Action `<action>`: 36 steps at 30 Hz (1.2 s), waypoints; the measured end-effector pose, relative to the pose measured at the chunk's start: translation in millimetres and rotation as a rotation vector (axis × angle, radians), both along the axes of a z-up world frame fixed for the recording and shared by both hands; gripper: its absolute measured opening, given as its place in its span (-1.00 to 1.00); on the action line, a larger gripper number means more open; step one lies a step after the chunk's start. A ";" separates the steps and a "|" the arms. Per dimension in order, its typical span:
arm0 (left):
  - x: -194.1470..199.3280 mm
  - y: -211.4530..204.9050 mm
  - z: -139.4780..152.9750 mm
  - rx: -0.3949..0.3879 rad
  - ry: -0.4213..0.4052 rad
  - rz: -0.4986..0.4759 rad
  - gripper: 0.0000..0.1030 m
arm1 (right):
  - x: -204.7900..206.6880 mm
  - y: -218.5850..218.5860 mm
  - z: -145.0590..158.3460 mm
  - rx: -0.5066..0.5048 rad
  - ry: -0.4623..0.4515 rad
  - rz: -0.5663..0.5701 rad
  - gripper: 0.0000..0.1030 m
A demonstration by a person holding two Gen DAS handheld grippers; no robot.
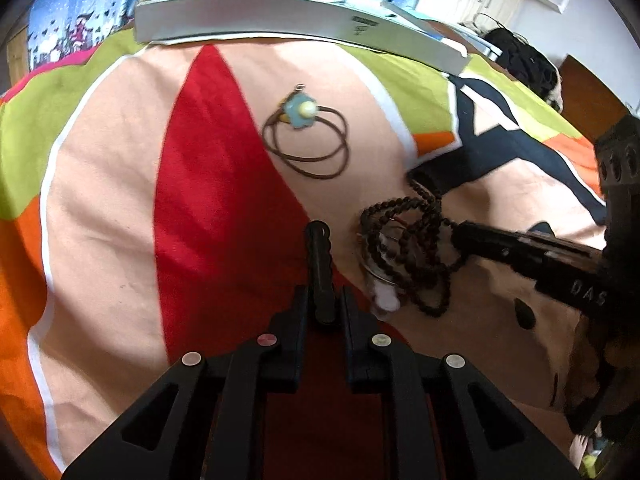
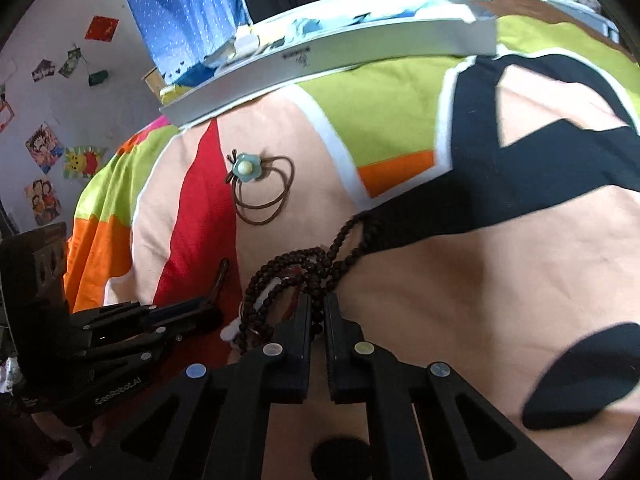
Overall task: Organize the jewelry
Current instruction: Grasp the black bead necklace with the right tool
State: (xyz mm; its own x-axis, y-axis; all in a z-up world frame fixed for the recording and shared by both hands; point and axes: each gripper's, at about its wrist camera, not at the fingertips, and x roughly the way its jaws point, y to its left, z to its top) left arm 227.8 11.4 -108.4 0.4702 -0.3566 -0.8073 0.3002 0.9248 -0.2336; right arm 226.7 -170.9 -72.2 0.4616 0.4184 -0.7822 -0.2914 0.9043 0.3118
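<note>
Jaws of the left gripper (image 1: 322, 304) are clamped on a dark slender piece (image 1: 320, 264) whose long axis points straight ahead. Just beside it, the right gripper (image 2: 318, 312) pinches the dark bead strand (image 2: 304, 276), which trails away over the bedspread (image 2: 500, 280). Open fabric lies farther on around the flower-charm cord (image 1: 308, 136), coiled flat. A white box (image 1: 280, 16) bounds the far edge.

Left gripper (image 1: 320, 300) clamped dark rod-like piece (image 1: 319, 268); bead necklace (image 1: 412, 248) just right of it, flower-pendant cord (image 1: 306, 136) beyond.
</note>
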 end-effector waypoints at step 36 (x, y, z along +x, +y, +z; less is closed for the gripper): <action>-27.5 -13.7 4.9 0.012 -0.021 0.012 -0.78 | -4.0 -16.6 -7.9 0.033 0.024 0.015 -0.88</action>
State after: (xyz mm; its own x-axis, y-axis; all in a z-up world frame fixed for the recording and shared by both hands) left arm 200.3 -2.3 -103.6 0.4915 -0.3409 -0.8014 0.2934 0.9312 -0.2162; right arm 222.7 -187.4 -80.1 0.4360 0.4510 -0.7788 -0.2968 0.8890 0.3486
